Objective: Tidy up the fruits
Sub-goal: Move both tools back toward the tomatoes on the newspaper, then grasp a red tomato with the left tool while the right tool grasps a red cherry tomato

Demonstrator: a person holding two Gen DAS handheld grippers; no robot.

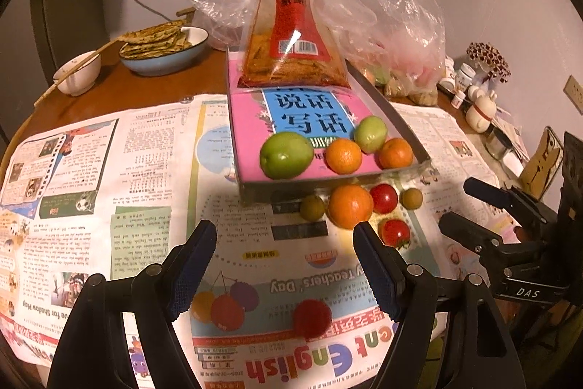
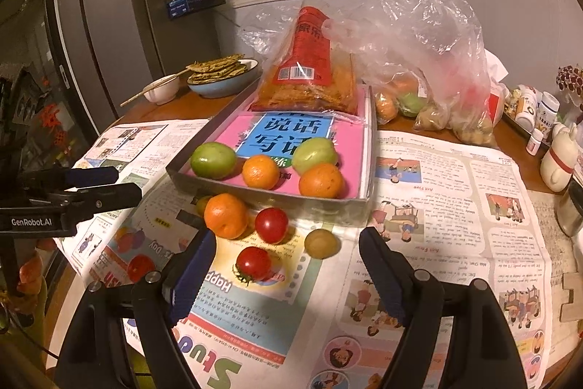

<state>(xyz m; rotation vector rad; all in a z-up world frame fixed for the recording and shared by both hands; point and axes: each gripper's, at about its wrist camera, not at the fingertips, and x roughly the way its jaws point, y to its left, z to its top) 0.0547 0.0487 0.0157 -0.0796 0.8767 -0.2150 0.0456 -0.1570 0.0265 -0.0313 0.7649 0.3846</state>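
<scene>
A grey shallow box lined with a pink book holds two green fruits and two oranges. On the newspaper in front of it lie an orange, two red tomatoes and two small yellow-green fruits. My left gripper is open and empty, short of the loose fruit. My right gripper is open and empty, with the near tomato between its fingers' line. Each gripper shows in the other's view, the right one and the left one.
A red snack bag leans in the box's far end. Plastic bags of fruit sit behind it at the right. A bowl of flatbreads and a small bowl with chopsticks stand at the back left. Bottles and figurines crowd the right edge.
</scene>
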